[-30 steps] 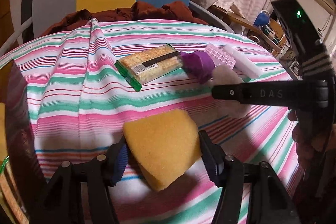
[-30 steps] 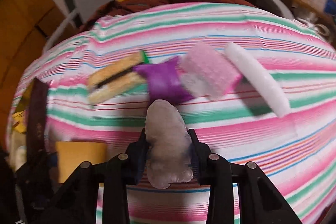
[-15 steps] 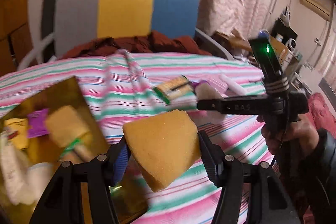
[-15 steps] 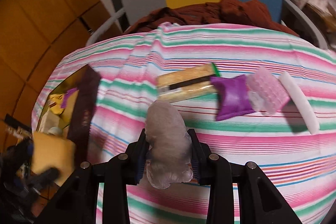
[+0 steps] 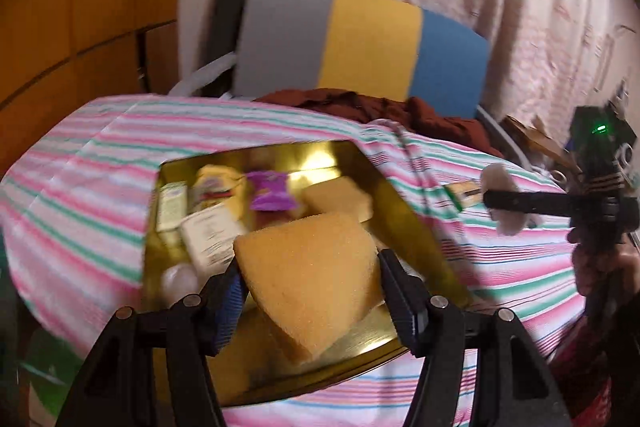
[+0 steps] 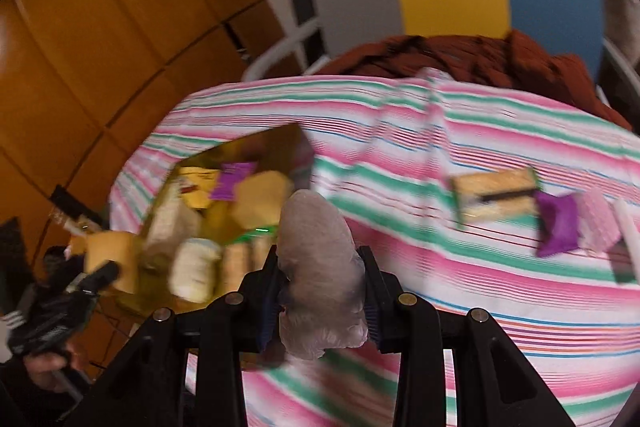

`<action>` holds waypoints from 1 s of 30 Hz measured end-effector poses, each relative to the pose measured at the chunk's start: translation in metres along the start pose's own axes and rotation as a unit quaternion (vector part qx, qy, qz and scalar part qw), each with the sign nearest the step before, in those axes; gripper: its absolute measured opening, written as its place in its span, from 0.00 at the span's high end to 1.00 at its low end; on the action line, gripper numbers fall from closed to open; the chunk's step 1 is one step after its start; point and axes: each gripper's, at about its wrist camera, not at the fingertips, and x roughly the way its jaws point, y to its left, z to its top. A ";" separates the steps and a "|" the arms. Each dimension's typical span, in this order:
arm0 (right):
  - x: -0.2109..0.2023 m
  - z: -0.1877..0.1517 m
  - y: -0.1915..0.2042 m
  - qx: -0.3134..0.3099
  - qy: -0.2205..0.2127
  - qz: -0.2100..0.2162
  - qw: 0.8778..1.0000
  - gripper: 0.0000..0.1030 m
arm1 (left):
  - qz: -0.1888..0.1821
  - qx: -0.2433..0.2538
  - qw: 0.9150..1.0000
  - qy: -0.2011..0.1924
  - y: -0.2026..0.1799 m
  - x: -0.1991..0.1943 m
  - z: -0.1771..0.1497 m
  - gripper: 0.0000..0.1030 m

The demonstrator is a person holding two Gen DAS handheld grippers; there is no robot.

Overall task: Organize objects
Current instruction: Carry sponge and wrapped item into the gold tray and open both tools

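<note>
Striped cloth is lying bare around the gold tray, whose 3 o'clock rim is standing close beside the left gripper. That gripper is clamping a yellow sponge over the tray's near end. At 3 o'clock, well apart, the right gripper is pinching a whitish soft bag above the cloth, its handle held in a hand.

left wrist: close above gold tray | right wrist: farther right | shared: tray

glossy gold tin, porous sponge, perhaps foam
</note>
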 end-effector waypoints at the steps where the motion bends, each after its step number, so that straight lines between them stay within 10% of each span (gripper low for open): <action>1: 0.003 0.000 0.013 -0.006 0.001 0.012 1.000 0.63 | 0.006 -0.008 1.000 0.004 0.007 0.001 -0.003 0.36; 4: 0.016 -0.004 0.045 -0.023 0.011 0.036 0.999 0.62 | 0.019 -0.032 0.999 0.015 0.021 0.004 -0.011 0.35; 9: 0.040 -0.014 0.079 -0.034 0.040 0.060 0.997 0.31 | 0.031 -0.059 0.998 0.022 0.037 0.006 -0.017 0.28; 30: 0.021 -0.022 0.074 -0.040 0.011 -0.025 0.999 0.06 | 0.084 -0.004 0.996 -0.032 0.023 -0.017 -0.001 0.20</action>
